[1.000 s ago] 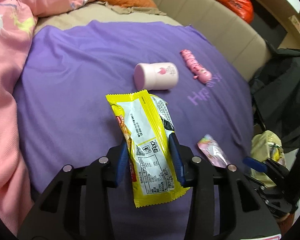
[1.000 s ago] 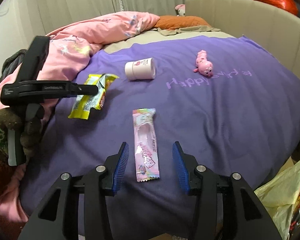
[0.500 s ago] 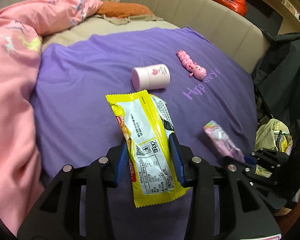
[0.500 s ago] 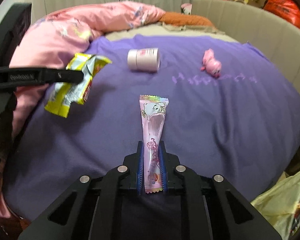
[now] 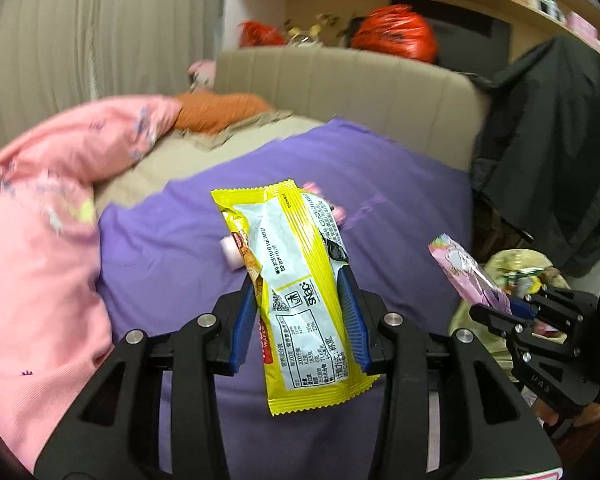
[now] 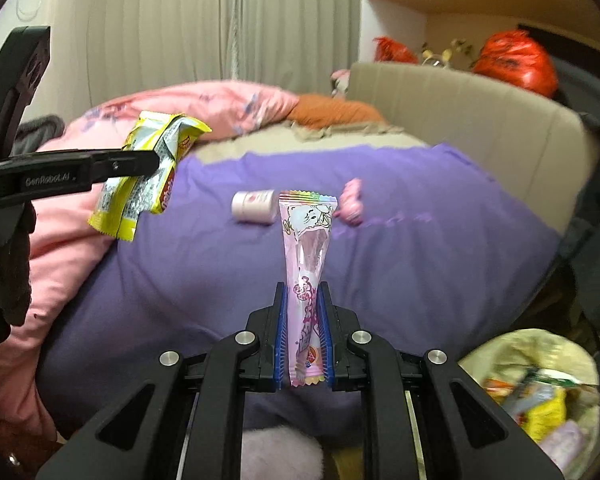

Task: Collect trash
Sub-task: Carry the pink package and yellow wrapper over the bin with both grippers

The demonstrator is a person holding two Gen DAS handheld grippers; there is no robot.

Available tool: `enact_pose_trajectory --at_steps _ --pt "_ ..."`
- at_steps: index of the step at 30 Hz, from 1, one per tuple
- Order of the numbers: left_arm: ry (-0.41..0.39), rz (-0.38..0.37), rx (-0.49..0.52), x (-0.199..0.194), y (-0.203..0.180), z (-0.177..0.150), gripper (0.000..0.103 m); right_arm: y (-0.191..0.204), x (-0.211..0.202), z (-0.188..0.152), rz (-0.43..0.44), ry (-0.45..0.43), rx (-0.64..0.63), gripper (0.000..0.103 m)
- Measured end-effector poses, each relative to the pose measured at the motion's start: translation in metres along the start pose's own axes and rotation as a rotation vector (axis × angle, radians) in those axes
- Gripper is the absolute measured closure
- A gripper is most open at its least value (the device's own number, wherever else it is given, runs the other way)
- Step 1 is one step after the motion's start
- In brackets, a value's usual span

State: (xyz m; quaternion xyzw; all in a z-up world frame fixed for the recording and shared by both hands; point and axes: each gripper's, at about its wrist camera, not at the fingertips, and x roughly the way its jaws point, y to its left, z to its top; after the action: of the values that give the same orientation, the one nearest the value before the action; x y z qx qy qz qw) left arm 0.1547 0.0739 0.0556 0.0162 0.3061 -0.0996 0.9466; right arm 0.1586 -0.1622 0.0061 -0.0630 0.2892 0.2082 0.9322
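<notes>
Trash half-gathered: left gripper [image 5: 300,320] jaws clamp the yellow wrapper [image 5: 296,280], right gripper [image 6: 303,344] jaws, just closed, pinch the pink wrapper [image 6: 306,264] (both above the purple blanket [image 6: 420,264]); pink cup [image 6: 254,207] on it remains, trash bag [image 6: 540,396] beside it.

The near part of the purple blanket [image 6: 420,264] is left bare, so free passage is given there. At about 12 o'clock in the right wrist view, the way is blocked by a small pink jar [image 6: 254,207] and a pink toy [image 6: 352,202]. At 9 o'clock a heaped pink quilt [image 6: 72,240] is found. At 4 o'clock an open trash bag [image 6: 540,392] is seen. At 2 o'clock the room is closed by the padded bed wall [image 6: 480,112].
</notes>
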Motion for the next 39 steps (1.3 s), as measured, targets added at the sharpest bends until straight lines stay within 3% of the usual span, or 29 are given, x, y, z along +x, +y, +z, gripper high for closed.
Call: enact_pose_trajectory --at_steps 5,12,22,26,30,34,39 --pt "-0.047 -0.037 0.078 -0.026 -0.052 0.007 0.065 -0.026 -0.051 -0.008 -0.046 -0.067 0.028 0.088" --pt "-0.049 -0.14 0.169 -0.035 -0.132 0.014 0.065 -0.072 -0.122 -0.027 -0.148 -0.155 0.085 0.088" --pt "0.025 -0.377 0.215 0.0 -0.232 0.007 0.065 -0.136 -0.178 -0.072 -0.289 -0.157 0.167 0.088" --pt "0.102 -0.482 0.204 0.037 -0.26 -0.001 0.065 -0.172 -0.182 -0.093 -0.337 -0.112 0.215 0.088" --pt "0.151 -0.561 0.239 0.076 -0.29 -0.015 0.065 -0.2 -0.17 -0.11 -0.325 -0.068 0.272 0.088" --pt "0.203 -0.514 0.321 0.123 -0.318 -0.026 0.065 -0.223 -0.139 -0.12 -0.277 -0.001 0.318 0.088" --pt "0.326 -0.455 0.392 0.172 -0.331 -0.042 0.065 -0.232 -0.087 -0.125 -0.21 0.122 0.303 0.088"
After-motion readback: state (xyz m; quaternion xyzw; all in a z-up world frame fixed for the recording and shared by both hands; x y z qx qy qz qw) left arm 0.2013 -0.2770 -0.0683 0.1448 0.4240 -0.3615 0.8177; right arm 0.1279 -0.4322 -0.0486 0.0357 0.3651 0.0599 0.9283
